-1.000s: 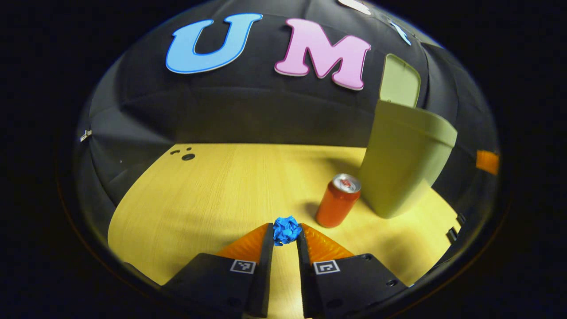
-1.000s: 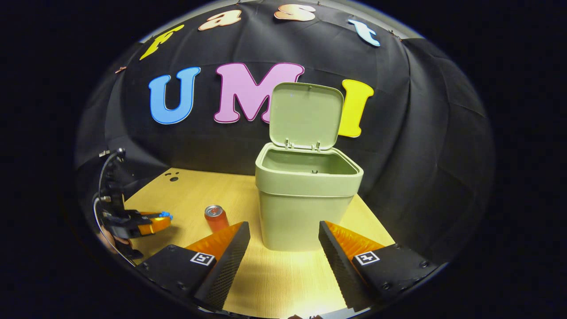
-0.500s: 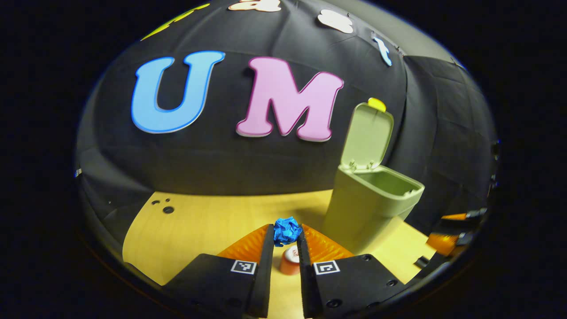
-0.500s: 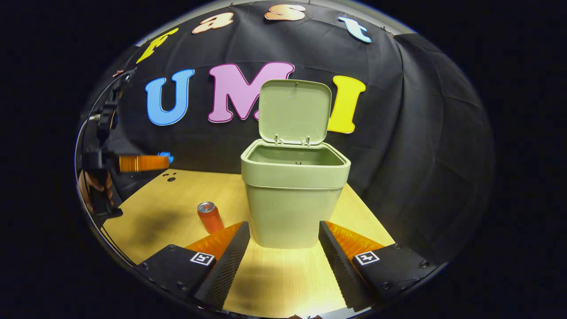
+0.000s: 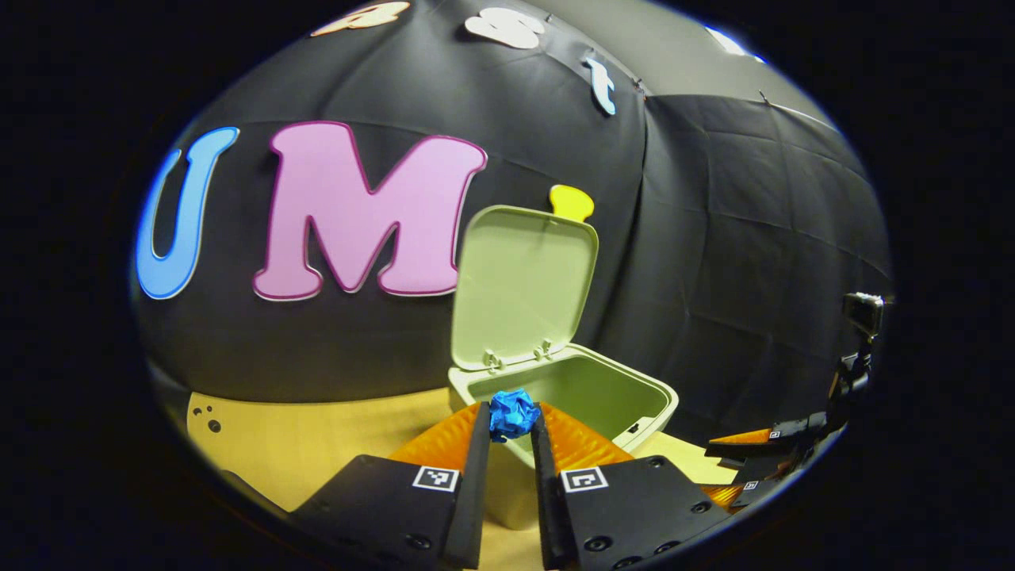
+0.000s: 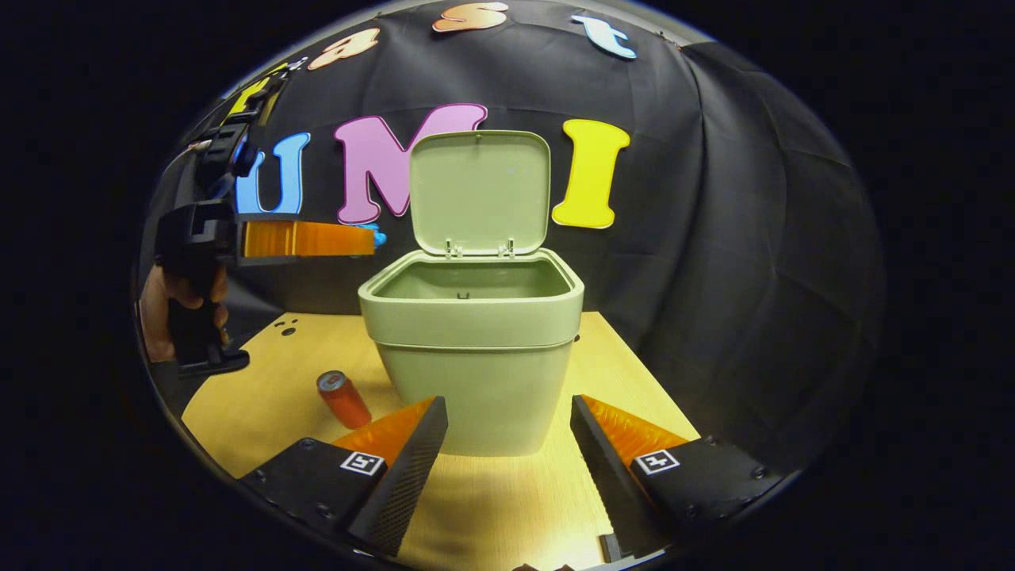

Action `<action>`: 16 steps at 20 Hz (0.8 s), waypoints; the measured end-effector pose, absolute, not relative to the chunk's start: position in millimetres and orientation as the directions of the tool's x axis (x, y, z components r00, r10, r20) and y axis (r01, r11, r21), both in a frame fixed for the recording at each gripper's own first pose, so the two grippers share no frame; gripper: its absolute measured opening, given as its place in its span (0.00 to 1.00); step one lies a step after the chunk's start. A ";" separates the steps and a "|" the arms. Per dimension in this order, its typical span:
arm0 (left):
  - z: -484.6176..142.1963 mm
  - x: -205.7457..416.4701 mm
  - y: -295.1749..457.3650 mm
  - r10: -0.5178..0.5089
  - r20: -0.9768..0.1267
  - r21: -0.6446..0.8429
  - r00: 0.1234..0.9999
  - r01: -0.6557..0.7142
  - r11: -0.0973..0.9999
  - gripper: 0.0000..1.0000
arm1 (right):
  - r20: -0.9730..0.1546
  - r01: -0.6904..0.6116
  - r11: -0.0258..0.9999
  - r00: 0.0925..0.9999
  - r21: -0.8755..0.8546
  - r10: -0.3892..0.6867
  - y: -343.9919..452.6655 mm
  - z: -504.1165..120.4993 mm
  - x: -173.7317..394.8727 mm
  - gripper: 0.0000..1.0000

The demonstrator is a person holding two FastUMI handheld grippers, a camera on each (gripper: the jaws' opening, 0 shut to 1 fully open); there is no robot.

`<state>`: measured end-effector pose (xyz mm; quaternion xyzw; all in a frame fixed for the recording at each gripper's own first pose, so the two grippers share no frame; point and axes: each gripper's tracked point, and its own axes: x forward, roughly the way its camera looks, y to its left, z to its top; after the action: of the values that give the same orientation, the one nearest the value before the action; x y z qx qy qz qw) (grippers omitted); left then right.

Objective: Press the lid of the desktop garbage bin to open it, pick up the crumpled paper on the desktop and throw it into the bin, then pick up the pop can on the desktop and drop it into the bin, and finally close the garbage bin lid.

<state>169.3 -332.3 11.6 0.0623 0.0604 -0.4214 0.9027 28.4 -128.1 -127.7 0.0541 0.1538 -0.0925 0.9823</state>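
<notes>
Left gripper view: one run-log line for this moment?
left gripper: shut on crumpled paper, near bin rim | lid: open | pop can: on desktop

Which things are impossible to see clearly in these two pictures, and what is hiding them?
- Bin floor: in both views the green bin hides it behind its own front wall.
- Crumpled paper: in the right gripper view only a small blue tip shows past the left gripper; whether it is already above the opening is unclear.
- Pop can: label too small.
</notes>
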 end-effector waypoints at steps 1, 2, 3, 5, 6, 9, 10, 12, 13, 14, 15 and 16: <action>7.1 168.5 -343.3 -0.762 -0.165 0.055 0.626 0.778 0.626 0.33 | -0.320 0.198 0.977 0.934 0.082 -0.163 -130.4 -131.3 29.4 0.98; 3.2 168.5 -353.0 -0.769 -0.171 0.052 0.615 0.786 0.617 0.33 | -0.325 0.197 0.977 0.932 0.086 -0.159 -131.8 -133.5 30.1 0.98; 0.4 168.0 -359.9 -0.774 -0.179 0.055 0.607 0.792 0.608 0.33 | -0.329 0.194 0.977 0.931 0.089 -0.155 -133.2 -135.9 31.2 0.98; -5.1 168.9 -368.5 -0.775 -0.193 0.066 0.602 0.796 0.601 0.34 | -0.334 0.187 0.978 0.931 0.090 -0.147 -134.5 -138.9 33.5 0.98; -7.3 170.3 -373.5 -0.776 -0.198 0.068 0.599 0.798 0.599 0.34 | -0.336 0.184 0.979 0.931 0.090 -0.144 -135.0 -139.6 34.4 0.98; -12.6 175.8 -375.1 -0.763 -0.216 0.090 0.609 0.790 0.606 0.42 | -0.335 0.177 0.980 0.932 0.091 -0.138 -136.5 -140.1 36.8 0.98; -13.2 175.6 -376.6 -0.763 -0.215 0.092 0.609 0.791 0.605 0.43 | -0.337 0.173 0.981 0.932 0.092 -0.133 -135.6 -140.6 37.4 0.98; -11.3 175.8 -376.7 -0.763 -0.205 0.098 0.614 0.788 0.608 0.52 | -0.344 0.156 0.983 0.932 0.094 -0.115 -131.0 -142.7 39.5 0.98; -10.0 173.7 -376.2 -0.763 -0.200 0.100 0.614 0.788 0.608 0.60 | -0.348 0.147 0.985 0.932 0.092 -0.106 -128.4 -144.3 39.0 0.98; -9.8 174.9 -376.5 -0.761 -0.196 0.103 0.618 0.785 0.611 0.71 | -0.349 0.137 0.987 0.932 0.089 -0.098 -125.4 -144.6 39.7 0.98; -8.5 176.9 -374.8 -0.752 -0.190 0.110 0.631 0.775 0.622 0.89 | -0.350 0.128 0.988 0.932 0.083 -0.092 -123.3 -144.6 39.4 0.98; -6.6 176.1 -369.3 -0.746 -0.185 0.115 0.640 0.768 0.630 0.94 | -0.348 0.120 0.990 0.934 0.080 -0.085 -120.4 -143.4 40.3 0.98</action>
<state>176.1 -369.3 -6.6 0.0918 0.0596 -0.4199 0.9009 40.3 -120.4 -143.4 0.0500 0.1744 -0.0522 0.9820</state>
